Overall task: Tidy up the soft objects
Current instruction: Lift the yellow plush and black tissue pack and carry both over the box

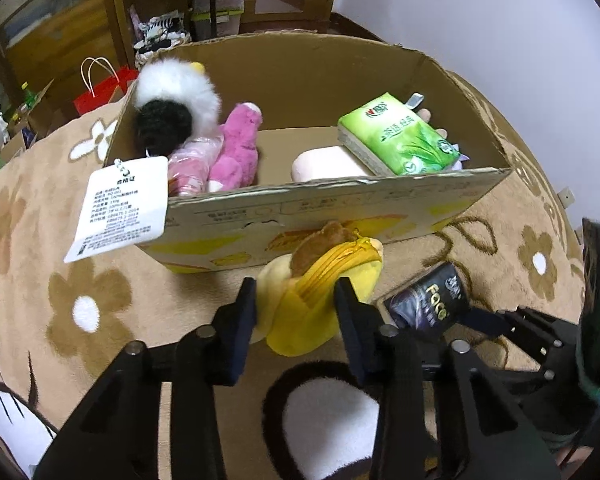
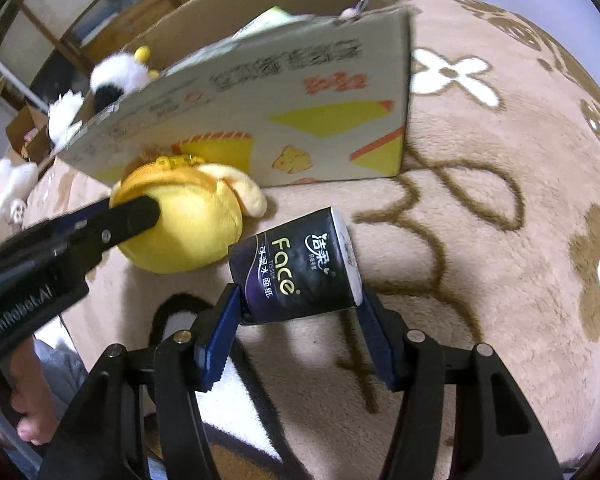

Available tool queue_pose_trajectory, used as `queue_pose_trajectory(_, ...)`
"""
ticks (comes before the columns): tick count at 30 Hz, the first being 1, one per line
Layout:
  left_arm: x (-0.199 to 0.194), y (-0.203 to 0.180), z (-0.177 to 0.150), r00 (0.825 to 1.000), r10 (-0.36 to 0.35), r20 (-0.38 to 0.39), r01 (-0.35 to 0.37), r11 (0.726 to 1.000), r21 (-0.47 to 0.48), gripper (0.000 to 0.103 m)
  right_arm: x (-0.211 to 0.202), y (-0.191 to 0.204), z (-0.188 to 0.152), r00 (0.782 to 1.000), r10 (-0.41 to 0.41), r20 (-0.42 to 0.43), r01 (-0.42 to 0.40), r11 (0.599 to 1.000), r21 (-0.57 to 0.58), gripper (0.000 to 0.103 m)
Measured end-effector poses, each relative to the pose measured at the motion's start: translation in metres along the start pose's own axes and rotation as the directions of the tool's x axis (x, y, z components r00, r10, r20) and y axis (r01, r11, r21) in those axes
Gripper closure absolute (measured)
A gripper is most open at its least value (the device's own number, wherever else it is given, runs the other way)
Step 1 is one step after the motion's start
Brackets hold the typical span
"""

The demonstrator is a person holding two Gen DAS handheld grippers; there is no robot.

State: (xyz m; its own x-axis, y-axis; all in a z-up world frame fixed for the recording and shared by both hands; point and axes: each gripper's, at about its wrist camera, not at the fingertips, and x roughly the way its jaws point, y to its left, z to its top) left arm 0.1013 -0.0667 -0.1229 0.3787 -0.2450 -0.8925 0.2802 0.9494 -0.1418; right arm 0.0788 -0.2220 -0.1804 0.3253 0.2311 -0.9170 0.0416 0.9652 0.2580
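Observation:
A yellow plush toy with a brown top lies on the flowered blanket in front of the cardboard box. My left gripper is shut on it; it also shows in the right wrist view. My right gripper is shut on a dark "Face" tissue pack, which lies just right of the plush. The box holds a white-and-black plush, a pink plush, a green tissue pack and a pale pink pack.
A white paper tag hangs over the box's left front corner. The beige flowered blanket covers the bed around the box. A red bag and wooden furniture stand behind. White plush toys lie far left.

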Motion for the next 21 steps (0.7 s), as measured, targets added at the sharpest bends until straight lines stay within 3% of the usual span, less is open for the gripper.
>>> queue_pose_trajectory(10, -0.018, -0.007, -0.009, 1.000, 0.006, 0.025, -0.007, 0.999, 0.036, 0.076, -0.030, -0.001, -0.008, 0.997, 0.035, 0.073, -0.037, 0.999, 0.034, 0.041)
queue_pose_trajectory(21, -0.074, -0.006, -0.018, 0.985, 0.047, 0.167, -0.053, 0.998, 0.036, 0.076, -0.093, -0.011, -0.004, 0.971, 0.079, 0.228, -0.082, 0.997, 0.002, 0.041)
